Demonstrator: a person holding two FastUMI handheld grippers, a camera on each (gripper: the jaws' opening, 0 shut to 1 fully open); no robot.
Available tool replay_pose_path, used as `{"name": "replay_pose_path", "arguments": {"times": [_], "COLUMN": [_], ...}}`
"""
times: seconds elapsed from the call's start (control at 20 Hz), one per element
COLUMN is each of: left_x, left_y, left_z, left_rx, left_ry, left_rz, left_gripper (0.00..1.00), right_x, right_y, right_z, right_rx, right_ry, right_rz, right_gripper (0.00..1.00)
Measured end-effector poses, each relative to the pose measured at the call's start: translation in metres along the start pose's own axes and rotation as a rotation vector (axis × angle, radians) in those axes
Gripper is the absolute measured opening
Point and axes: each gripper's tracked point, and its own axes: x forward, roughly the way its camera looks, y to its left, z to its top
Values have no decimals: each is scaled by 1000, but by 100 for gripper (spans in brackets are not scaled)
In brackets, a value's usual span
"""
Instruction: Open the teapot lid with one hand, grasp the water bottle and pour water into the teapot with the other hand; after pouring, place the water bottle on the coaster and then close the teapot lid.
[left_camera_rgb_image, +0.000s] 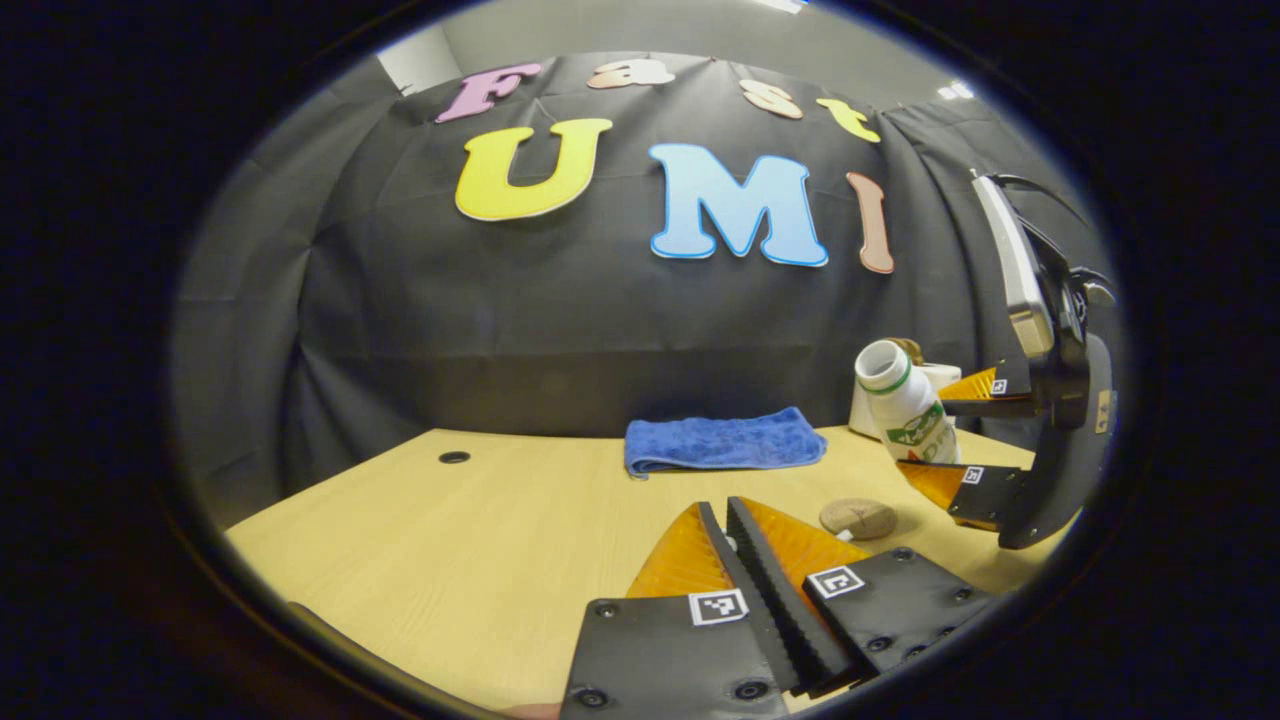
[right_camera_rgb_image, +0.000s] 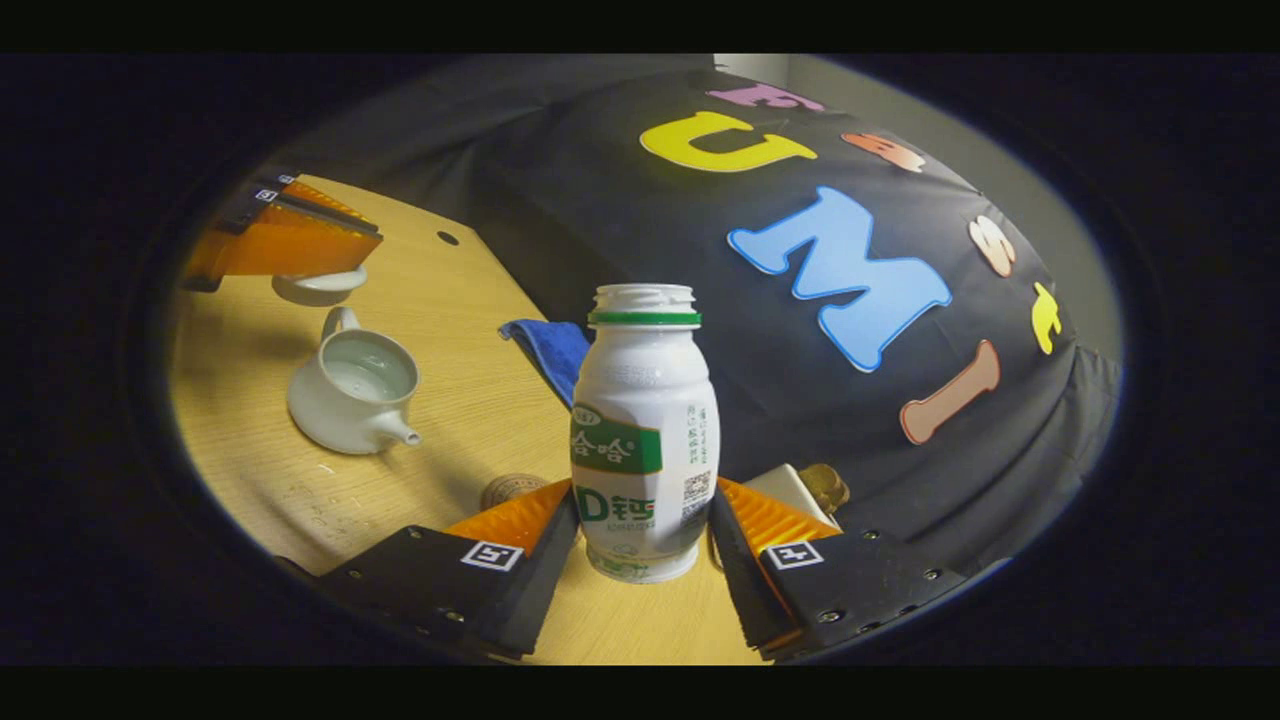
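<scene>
In the left gripper view, our left gripper (left_camera_rgb_image: 735, 515) sits bottom centre with its fingers together, apparently pinching something.

In the right gripper view, our right gripper (right_camera_rgb_image: 640, 510) clamps the white plastic water bottle (right_camera_rgb_image: 645, 430), bottom centre. We judge it light and squeezable; hold mid-body. The white ceramic teapot (right_camera_rgb_image: 352, 395) stands open at left.

Black cloth wall (left_camera_rgb_image: 560, 330), wooden table (left_camera_rgb_image: 480, 540).

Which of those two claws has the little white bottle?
The right gripper: its jaws stand on either side of the water bottle. The left gripper holds the teapot lid above the open teapot.
</scene>
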Motion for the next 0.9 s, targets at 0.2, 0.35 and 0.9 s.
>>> {"name": "replay_pose_path", "arguments": {"times": [0.2, 0.35, 0.9], "left_x": [10, 19, 39], "left_y": [-16, -29, -53], "left_z": [3, 1, -6], "left_rx": [35, 50, 58], "left_ry": [-2, 3, 29], "left_rz": [-7, -14, -26], "left_gripper": [9, 9, 18], "right_x": [-15, -14, -12], "right_y": [-11, -14, -26], "right_z": [-16, -24, -42], "right_rx": [38, 71, 138], "right_ry": [0, -3, -25], "right_rz": [-8, -8, -14], "right_gripper": [73, 73, 73]}}
